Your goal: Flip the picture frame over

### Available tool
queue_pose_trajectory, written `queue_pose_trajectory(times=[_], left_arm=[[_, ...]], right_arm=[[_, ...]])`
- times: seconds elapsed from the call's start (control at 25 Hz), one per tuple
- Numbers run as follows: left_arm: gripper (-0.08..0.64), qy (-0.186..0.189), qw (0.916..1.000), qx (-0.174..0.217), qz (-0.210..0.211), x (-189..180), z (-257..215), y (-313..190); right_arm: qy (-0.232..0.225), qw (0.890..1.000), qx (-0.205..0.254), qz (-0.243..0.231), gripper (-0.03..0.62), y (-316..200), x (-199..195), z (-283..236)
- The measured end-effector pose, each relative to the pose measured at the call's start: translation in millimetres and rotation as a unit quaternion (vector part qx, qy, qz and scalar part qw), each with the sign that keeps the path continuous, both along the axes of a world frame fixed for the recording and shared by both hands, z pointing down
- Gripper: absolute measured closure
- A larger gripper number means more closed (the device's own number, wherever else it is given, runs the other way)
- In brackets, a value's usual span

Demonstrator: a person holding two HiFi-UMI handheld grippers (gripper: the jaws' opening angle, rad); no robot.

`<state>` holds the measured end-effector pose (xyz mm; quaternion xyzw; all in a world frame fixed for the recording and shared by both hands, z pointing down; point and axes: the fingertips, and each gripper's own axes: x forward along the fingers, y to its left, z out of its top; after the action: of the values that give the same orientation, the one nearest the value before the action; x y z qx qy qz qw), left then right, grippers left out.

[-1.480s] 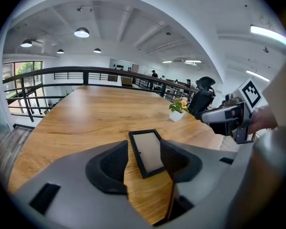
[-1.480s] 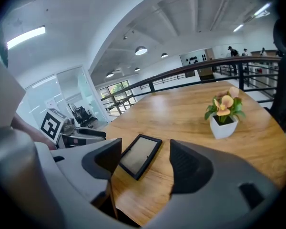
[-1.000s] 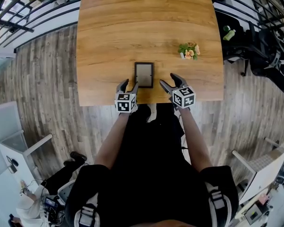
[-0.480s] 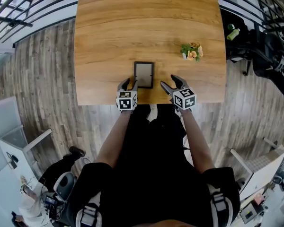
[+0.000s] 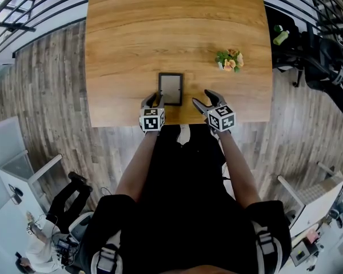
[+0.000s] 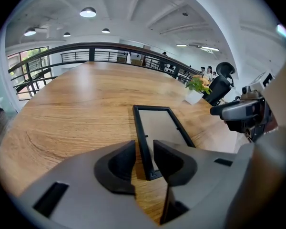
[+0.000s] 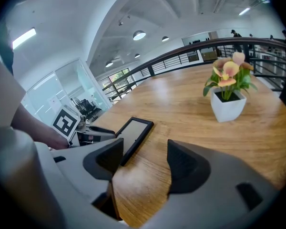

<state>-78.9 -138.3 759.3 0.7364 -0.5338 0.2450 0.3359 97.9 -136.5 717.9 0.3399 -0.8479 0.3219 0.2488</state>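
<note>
A black-rimmed picture frame point(image 5: 170, 88) is lying flat on the wooden desk point(image 5: 160, 27), close to the desk's near edge and in front of the person. Its long sides are running away from the person, and its pale panel is facing up.

The left gripper point(image 5: 153, 100) is pointing down at the frame's near left corner. In the left gripper view the left gripper point(image 6: 144, 159) is showing a narrow gap between its jaws, which have just been closing. The frame's point(image 6: 162, 130) left rail is sitting in that gap. The pads are standing very near the rail on either side, but they are not plainly pressing on it.

The right gripper point(image 5: 203, 100) is hovering over the desk just to the right of the frame and apart from it. In the right gripper view the right gripper point(image 7: 145, 156) is holding its jaws wide apart, with only bare desk point(image 7: 190, 109) showing between them. The frame point(image 7: 136, 130) is lying beyond its left jaw.

A small potted plant point(image 5: 228, 60) with pale flowers in a white pot is standing farther back on the desk, to the right, well apart from the frame and both grippers.
</note>
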Motion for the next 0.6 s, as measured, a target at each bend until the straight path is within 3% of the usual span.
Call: queue_pose_trajectory(times=[0.6], left_arm=[[0.488,-0.007,0.9999,-0.008,-0.002,3,5,-5]], right_arm=[[0.004,1.0,0.003,0.008,0.305,-7,9,-1]])
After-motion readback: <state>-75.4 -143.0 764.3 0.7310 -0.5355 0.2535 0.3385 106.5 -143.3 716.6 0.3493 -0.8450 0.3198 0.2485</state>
